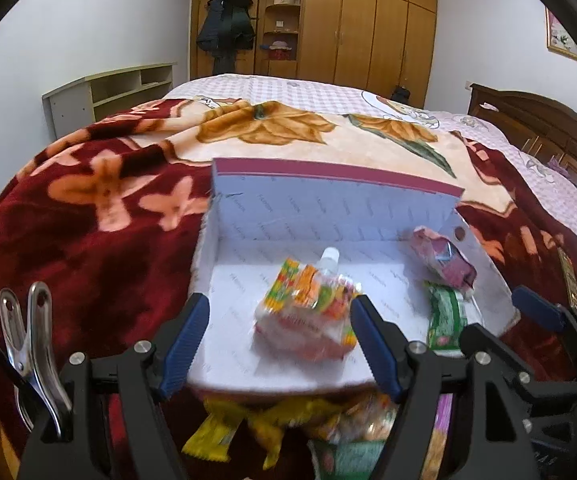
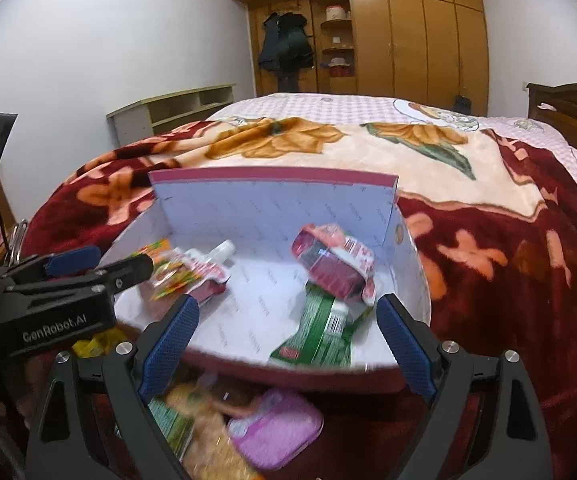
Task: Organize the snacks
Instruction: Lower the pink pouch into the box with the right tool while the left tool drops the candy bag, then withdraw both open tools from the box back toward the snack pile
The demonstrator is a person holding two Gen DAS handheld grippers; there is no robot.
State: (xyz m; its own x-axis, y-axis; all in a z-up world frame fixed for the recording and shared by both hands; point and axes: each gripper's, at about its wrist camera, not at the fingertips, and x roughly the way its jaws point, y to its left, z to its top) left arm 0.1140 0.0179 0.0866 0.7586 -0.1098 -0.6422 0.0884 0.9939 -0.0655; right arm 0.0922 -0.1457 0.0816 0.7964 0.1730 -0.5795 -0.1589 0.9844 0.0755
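A white box with a maroon rim [image 1: 328,178] [image 2: 272,176] lies open on the bed. Inside it are a colourful spouted pouch with a white cap [image 1: 308,304] [image 2: 192,268], a red packet [image 1: 444,258] [image 2: 336,264] and a green packet [image 1: 446,316] [image 2: 320,332]. My left gripper [image 1: 282,344] is open just above the box's near edge; the pouch lies loose between its blue pads. My right gripper [image 2: 288,348] is open too, over the near right part, with the green packet lying free ahead of it. More snacks sit in front of the box: yellow packets [image 1: 216,428] and a pink pouch [image 2: 276,428].
The box rests on a red and cream flowered blanket [image 1: 108,240] over a checked bedsheet [image 1: 272,84]. A wooden headboard [image 1: 540,120] stands at the right, a low shelf unit [image 1: 112,92] at the left, and a wardrobe [image 1: 368,20] at the far wall. A metal clip [image 1: 28,332] hangs by my left gripper.
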